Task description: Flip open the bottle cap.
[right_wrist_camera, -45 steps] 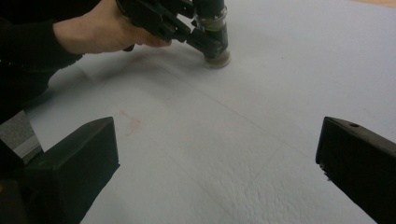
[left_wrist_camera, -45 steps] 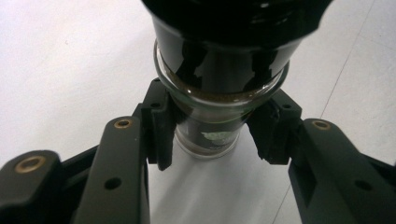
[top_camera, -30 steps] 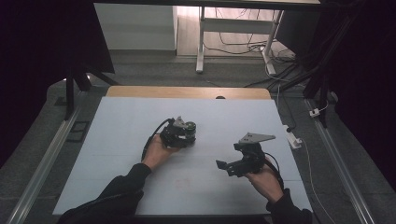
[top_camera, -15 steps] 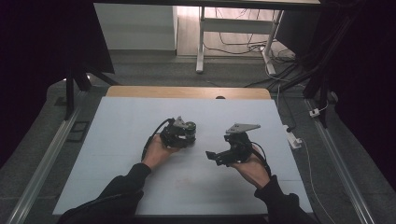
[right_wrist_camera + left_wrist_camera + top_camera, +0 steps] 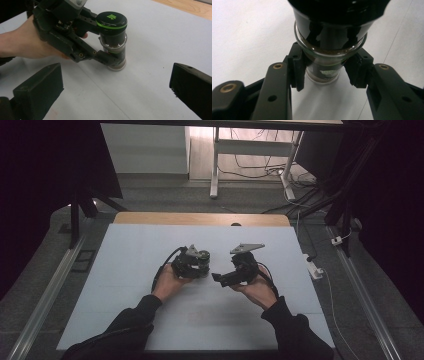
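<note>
1. Left gripper [image 5: 200, 265] clamped on a small glass jar [image 5: 113, 45], pads pressing the glass from both sides just below the lid
2. Jar standing upright on the white table sheet [image 5: 130, 270], near the middle of the table, base touching the sheet
3. Black lid [image 5: 111, 18] with a green ring around its edge and a green mark on top, sitting on the jar
4. Dark brown contents inside the jar, seen through the glass in both gripper views; small label on the lower part, too small to read
5. In the left gripper view, jar [image 5: 329, 47] squeezed between the two black pads [image 5: 298, 66], glass collar resting just above them
6. Left hand [image 5: 170, 280] wrapped around the gripper body, cable looping out to its left side
7. Right gripper [image 5: 216, 278] spread wide, nothing between its jaws, held just above the sheet
8. Right gripper pointing toward the jar, tips near it but apart from it, in the high view just beside the left gripper
9. In the right gripper view, jar framed between the two open jaws, farther off, with the left gripper [image 5: 110, 58] and hand [image 5: 22, 47] on its left side
10. Right hand [image 5: 257, 287] under the gripper body, grey three-cornered plate on top
11. Bare wooden edge of the table [image 5: 200, 218] beyond the far end of the sheet
</note>
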